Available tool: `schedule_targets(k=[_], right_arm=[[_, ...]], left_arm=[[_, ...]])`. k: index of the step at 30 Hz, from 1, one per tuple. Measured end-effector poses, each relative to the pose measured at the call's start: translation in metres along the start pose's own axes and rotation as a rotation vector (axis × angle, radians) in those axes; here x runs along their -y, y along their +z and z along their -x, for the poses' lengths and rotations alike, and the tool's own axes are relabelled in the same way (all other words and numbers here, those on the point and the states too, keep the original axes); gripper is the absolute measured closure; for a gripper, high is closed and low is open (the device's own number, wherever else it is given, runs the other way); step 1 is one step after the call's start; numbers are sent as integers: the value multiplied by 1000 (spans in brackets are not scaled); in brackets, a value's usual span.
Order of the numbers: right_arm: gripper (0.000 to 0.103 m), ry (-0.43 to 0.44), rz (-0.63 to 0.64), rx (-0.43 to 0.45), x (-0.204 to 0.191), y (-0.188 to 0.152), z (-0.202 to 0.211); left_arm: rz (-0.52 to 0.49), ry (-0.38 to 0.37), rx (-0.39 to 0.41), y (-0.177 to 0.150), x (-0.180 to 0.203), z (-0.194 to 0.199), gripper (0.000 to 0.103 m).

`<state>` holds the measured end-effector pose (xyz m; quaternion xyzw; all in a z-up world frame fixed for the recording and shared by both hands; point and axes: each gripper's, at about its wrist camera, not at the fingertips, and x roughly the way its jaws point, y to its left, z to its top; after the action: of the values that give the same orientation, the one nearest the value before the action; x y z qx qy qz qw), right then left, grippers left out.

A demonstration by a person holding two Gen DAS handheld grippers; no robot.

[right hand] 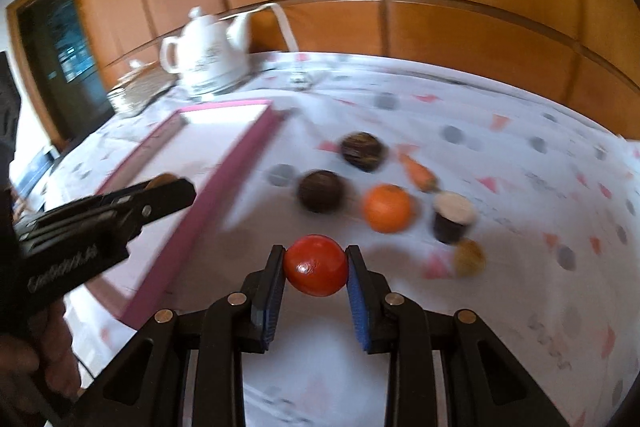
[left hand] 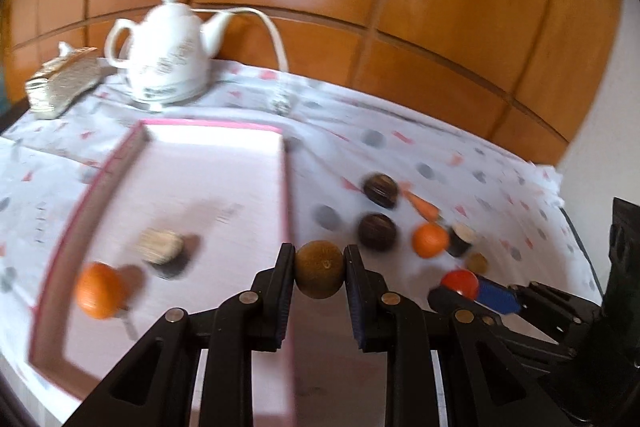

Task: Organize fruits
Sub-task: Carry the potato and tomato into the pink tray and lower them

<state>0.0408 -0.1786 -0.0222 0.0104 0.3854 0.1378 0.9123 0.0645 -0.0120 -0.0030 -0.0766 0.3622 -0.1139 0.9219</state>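
My left gripper is clamped on a brown kiwi; both pads press its sides, and the fruit sits at the fingertips, directly above the right wall of the pink tray. Forward and to the left of this tool, inside the tray, I see an orange near the close corner and a pale, blurred item just beyond it; I cannot tell what that item is.

My right gripper is clamped on a red tomato, held between both pads above the patterned tablecloth, to the right of the tray's outer wall. Ahead of this tool, on the cloth, lie a second orange, two dark round fruits, a small carrot, a dark cup with a pale top and a small brown item to the right of the fingertips. None of these touches the tool.

From the left wrist view, the right gripper appears to the right and slightly behind my fingertips, tomato in its grip. From the right wrist view, the left gripper appears to the left, over the tray.

Far ahead of both tools, a white teapot stands on the cloth beyond the tray.
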Motion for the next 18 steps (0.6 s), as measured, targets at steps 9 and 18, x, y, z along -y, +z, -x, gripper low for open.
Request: schedule_targets(k=[9, 18], right_arm=[[73, 201, 65, -63, -63, 33, -28], [70, 237, 89, -54, -112, 56, -49]], left_arm=[[85, 140, 29, 21, -70, 5, 78], [140, 213, 48, 32, -103, 5, 69]])
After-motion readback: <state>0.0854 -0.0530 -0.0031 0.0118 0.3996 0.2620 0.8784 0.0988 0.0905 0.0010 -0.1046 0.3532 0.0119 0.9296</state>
